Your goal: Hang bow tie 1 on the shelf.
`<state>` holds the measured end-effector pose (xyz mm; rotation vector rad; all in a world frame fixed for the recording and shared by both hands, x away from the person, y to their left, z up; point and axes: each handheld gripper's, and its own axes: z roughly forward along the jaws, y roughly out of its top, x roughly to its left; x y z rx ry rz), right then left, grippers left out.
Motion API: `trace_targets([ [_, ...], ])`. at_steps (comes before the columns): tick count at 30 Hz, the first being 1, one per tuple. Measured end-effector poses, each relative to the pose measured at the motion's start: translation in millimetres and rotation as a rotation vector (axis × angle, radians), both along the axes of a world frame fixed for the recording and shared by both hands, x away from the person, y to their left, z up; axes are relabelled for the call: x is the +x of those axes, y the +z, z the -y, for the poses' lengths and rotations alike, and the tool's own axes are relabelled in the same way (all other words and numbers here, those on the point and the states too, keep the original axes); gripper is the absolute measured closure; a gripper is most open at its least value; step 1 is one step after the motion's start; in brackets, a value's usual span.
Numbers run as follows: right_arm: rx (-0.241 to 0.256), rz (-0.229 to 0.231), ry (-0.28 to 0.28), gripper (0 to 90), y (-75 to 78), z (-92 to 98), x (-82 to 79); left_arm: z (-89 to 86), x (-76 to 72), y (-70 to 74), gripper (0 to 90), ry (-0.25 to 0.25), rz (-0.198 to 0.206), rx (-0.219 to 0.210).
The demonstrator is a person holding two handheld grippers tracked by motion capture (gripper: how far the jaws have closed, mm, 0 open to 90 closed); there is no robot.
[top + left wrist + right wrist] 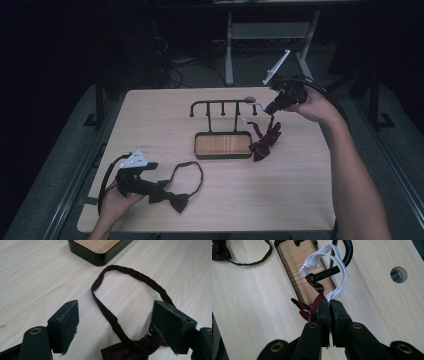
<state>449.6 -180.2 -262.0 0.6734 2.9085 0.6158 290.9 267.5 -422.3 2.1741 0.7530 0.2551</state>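
A: Right gripper (pixel 329 302)?
B: My jaws are pinched on the white elastic (pixel 342 275), looped over the rack's (pixel 220 106) end peg. The striped bow tie (pixel 265 141) hangs below, mostly hidden behind them.
A: Left gripper (pixel 115 322)?
B: Jaws spread over the dark bow tie (pixel 172 197) on the table (pixel 280 195); bow cut off at the frame's bottom.
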Motion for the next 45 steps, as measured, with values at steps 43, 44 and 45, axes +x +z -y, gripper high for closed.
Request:
trace_targets([
  [43,0.062,-0.033,0.060,71.8,-14.1,16.2,-27.6,2.1,1.2,-1.4,22.0,-0.020,-0.003,0.016],
  [44,0.061,-0.032,0.062,71.2,-15.2,16.6,-28.8,2.2,1.2,-1.5,22.0,-0.020,-0.004,0.016],
  [45,0.062,-0.036,0.061,71.0,-16.2,16.9,-30.2,2.2,1.2,-1.5,22.0,-0.019,-0.004,0.016],
])
